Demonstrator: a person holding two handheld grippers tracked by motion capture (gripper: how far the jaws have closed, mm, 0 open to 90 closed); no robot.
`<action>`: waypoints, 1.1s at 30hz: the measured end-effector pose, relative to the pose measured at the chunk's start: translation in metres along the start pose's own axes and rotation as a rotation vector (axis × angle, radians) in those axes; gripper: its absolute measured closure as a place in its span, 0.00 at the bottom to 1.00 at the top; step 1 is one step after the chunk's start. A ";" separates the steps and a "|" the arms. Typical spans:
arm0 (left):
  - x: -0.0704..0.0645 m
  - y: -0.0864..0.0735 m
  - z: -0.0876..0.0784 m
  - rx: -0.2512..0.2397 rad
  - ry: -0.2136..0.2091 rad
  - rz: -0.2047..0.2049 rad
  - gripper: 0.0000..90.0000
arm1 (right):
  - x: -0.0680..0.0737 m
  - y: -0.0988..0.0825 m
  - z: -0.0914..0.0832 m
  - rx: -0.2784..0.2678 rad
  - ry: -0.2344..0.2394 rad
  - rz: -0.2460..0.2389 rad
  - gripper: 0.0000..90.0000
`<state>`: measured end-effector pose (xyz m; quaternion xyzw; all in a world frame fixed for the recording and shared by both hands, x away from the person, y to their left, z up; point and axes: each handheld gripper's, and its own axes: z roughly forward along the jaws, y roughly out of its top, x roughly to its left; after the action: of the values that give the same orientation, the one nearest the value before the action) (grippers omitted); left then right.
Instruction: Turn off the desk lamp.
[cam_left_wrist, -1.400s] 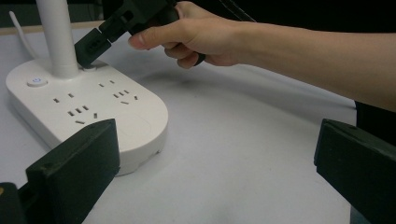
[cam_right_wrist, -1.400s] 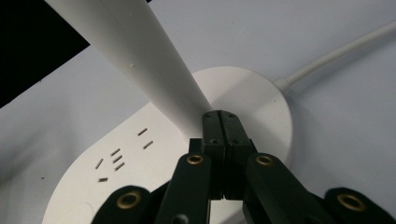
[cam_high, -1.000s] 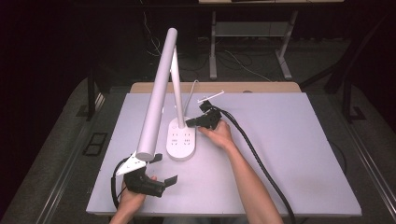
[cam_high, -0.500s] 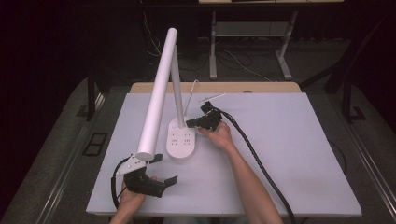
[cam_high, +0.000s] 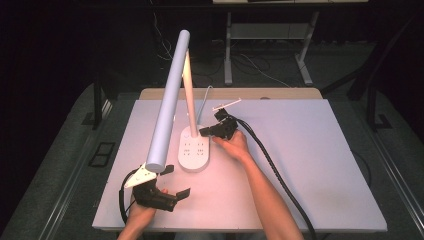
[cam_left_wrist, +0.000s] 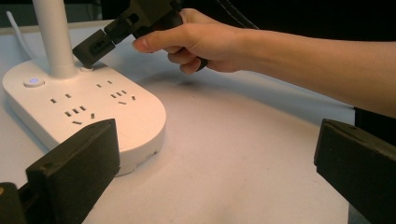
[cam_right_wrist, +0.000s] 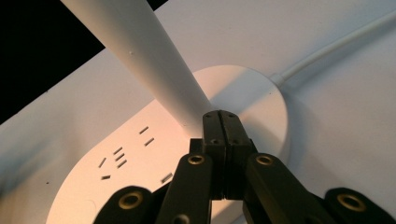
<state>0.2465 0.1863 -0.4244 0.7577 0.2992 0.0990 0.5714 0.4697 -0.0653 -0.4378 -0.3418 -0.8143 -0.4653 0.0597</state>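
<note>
The desk lamp (cam_high: 194, 152) sits on the worktop (cam_high: 310, 165) a bit left of centre, its base full of sockets and its cord (cam_high: 205, 97) running off the back. The right hand-held gripper (cam_high: 204, 132) has its jaws pressed together, empty, tips right at the foot of the lamp's stem. The left hand-held gripper (cam_high: 179, 181) is spread wide near the front edge, holding nothing.

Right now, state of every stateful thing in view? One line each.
Desk lamp: upright on its base, lamp bar unlit.
Lamp base: flat on table, sockets empty, small button glowing.
Right gripper: shut, tips at the foot of the lamp's stem.
Left gripper: open, holding nothing.
Lamp cord: attached, trailing away.
</note>
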 end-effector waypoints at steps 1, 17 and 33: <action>0.000 0.000 0.000 0.000 0.000 0.000 0.00 | 0.002 0.000 0.000 0.001 -0.011 -0.004 1.00; 0.000 0.000 -0.001 0.001 0.002 -0.001 0.00 | -0.001 -0.004 0.001 -0.024 -0.002 -0.011 1.00; 0.000 0.000 0.000 0.000 0.003 0.003 0.00 | 0.000 -0.002 -0.002 -0.004 -0.016 0.005 1.00</action>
<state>0.2464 0.1868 -0.4244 0.7580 0.2990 0.1011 0.5707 0.4679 -0.0676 -0.4376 -0.3475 -0.8131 -0.4639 0.0535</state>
